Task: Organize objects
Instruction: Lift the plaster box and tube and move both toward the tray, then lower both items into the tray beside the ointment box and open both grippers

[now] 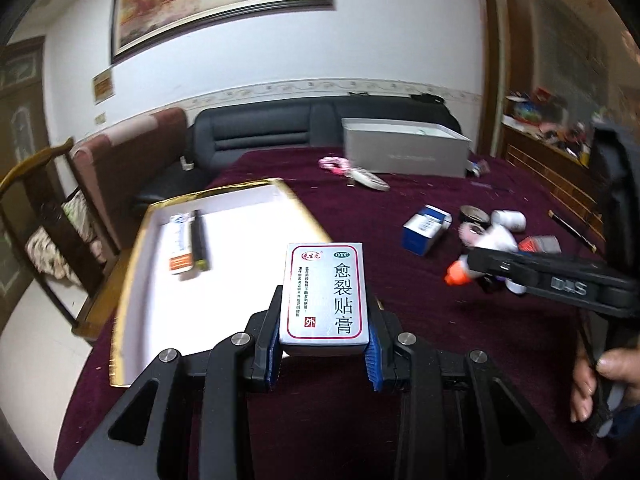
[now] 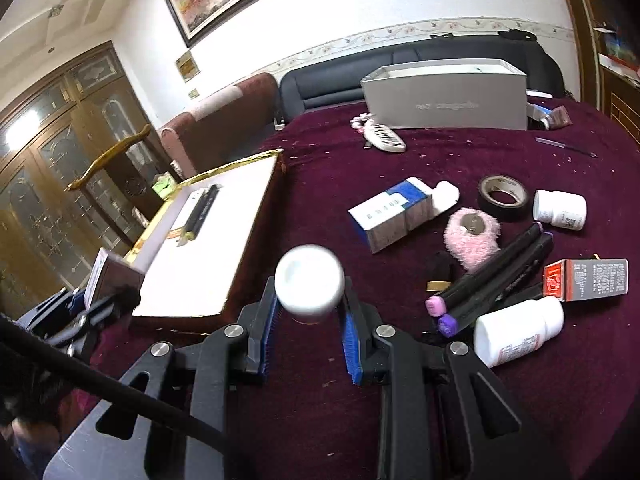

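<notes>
The left gripper [image 1: 326, 312] has its blue pads clamped on the long sides of a silver plaster box [image 1: 325, 294], which sticks out flat ahead of the jaws, label up. Ahead and to the left of those jaws lies the gold-rimmed white tray [image 1: 224, 196], already holding a tube and a dark pen side by side.

The right gripper [image 2: 308, 312] is clenched on a white bottle [image 2: 309, 282], cap pointing forward between the pads; the tray sits ahead-left of it too.

To my eye the box goes in first. I would carry it level over the gold rim, lower it onto bare white floor beside the tube, and only then release, keeping the right gripper back so the two do not crowd.
</notes>
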Demonstrator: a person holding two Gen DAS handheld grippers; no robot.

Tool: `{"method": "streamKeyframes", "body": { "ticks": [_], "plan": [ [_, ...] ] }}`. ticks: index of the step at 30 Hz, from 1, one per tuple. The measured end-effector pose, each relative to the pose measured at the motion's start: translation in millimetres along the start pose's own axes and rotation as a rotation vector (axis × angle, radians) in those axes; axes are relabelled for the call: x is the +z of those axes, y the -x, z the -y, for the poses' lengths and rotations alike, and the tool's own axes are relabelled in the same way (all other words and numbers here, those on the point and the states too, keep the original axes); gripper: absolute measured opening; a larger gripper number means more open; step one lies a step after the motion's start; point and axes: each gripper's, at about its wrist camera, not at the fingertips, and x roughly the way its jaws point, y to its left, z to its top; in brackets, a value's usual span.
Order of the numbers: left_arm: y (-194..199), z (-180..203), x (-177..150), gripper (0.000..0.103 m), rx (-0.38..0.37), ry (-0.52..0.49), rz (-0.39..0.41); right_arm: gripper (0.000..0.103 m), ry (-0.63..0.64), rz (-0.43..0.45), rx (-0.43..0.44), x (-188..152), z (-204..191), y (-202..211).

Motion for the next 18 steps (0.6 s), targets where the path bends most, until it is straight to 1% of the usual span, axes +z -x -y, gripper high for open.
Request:
{"method": "streamKeyframes", "body": {
  "ticks": [6,10,12,16,17,18],
  "plan": [
    [-4,-55,-1,0.029,0.068,0.104,-0.021,0.025,0.025,-0.008,0.091,7,-32,0],
    [-14,-87,-5,0.029,0.105,0.178,-0.046,0.025,0.06,-0.027,0.127,16,-57,-13],
    [-17,-98,-9,0.029,0.111,0.202,-0.058,0.025,0.07,-0.046,0.148,20,-69,-23],
    [-24,-113,-16,0.029,0.129,0.224,-0.077,0.025,0.098,-0.124,0.2,22,-95,-44],
    [-26,-116,-16,0.029,0.133,0.228,-0.082,0.025,0.096,-0.176,0.231,22,-103,-55],
    [-28,-118,-17,0.029,0.131,0.227,-0.089,0.025,0.091,-0.206,0.25,22,-107,-62]
  ]
}}
